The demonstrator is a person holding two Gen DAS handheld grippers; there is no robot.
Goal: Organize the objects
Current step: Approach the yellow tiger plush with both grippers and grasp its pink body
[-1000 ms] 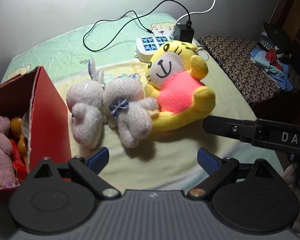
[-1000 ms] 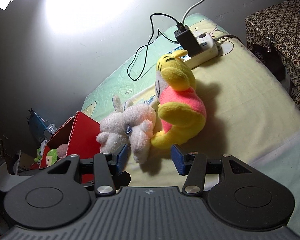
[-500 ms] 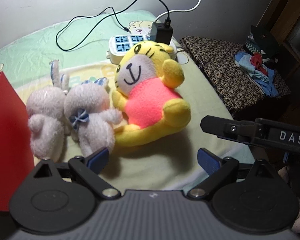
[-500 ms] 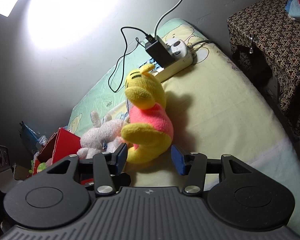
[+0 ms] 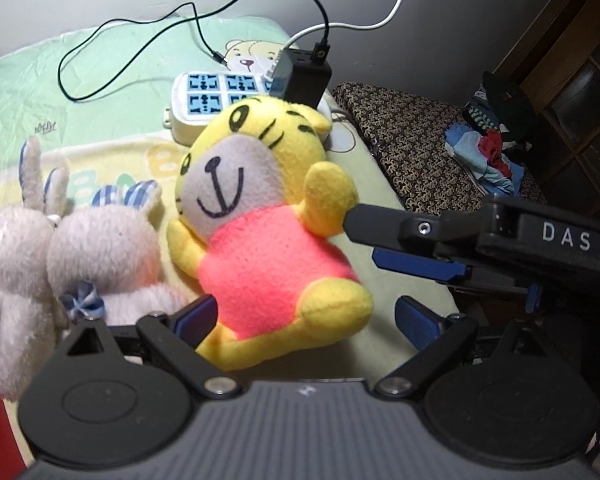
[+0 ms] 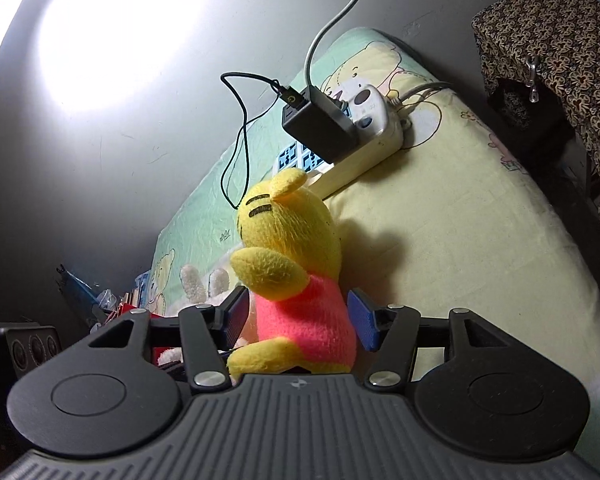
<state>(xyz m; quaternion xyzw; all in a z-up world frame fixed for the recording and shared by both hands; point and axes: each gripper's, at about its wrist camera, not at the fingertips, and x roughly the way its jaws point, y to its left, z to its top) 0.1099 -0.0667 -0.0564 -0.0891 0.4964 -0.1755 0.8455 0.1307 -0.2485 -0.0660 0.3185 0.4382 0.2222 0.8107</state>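
one label "das" on right claw (image 5: 362,240)

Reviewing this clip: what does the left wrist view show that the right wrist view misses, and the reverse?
Only the left wrist view shows the tiger toy's face, the blue-bowed white plush bodies beside it, and the right gripper arriving from outside.

Only the right wrist view shows the right gripper open, a finger each side of the pink torso, plus the bright wall light.

Both share the yellow tiger toy, power strip, black charger and bedsheet.
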